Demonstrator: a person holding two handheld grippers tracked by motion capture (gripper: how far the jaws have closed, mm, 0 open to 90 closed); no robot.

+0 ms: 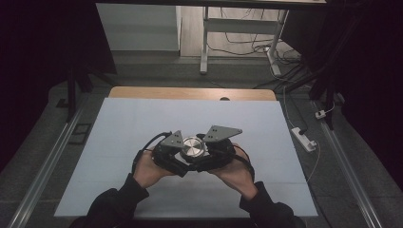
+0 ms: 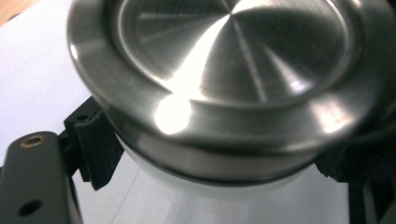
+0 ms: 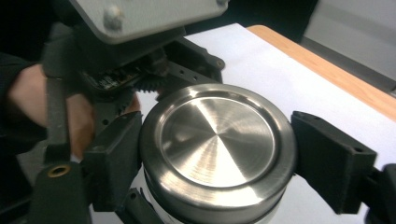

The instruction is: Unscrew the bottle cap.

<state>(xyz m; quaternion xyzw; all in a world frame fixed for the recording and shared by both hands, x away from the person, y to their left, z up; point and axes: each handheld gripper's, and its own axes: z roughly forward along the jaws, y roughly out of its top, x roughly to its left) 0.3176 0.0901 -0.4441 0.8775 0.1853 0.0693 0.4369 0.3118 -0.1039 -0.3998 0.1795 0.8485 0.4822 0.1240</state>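
steel jar (image 1: 193, 148): left gripper (image 2: 205, 172) clamped its body, right gripper (image 3: 217, 161) clamped its lid (image 3: 217, 140); unscrewing step, likely; next, twist lid off.

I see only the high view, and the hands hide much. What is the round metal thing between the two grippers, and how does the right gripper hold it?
Observer: The right gripper view shows a steel lid. The right gripper presses its fingers on the lid's rim from both sides.
Operator: Where does the left gripper hold?
Observer: Lower. In the left gripper view, the left gripper has its fingers on the pale container under the lid.
Operator: Is the lid's top flat?
Observer: No, a raised ring runs around a sunken, brushed centre.
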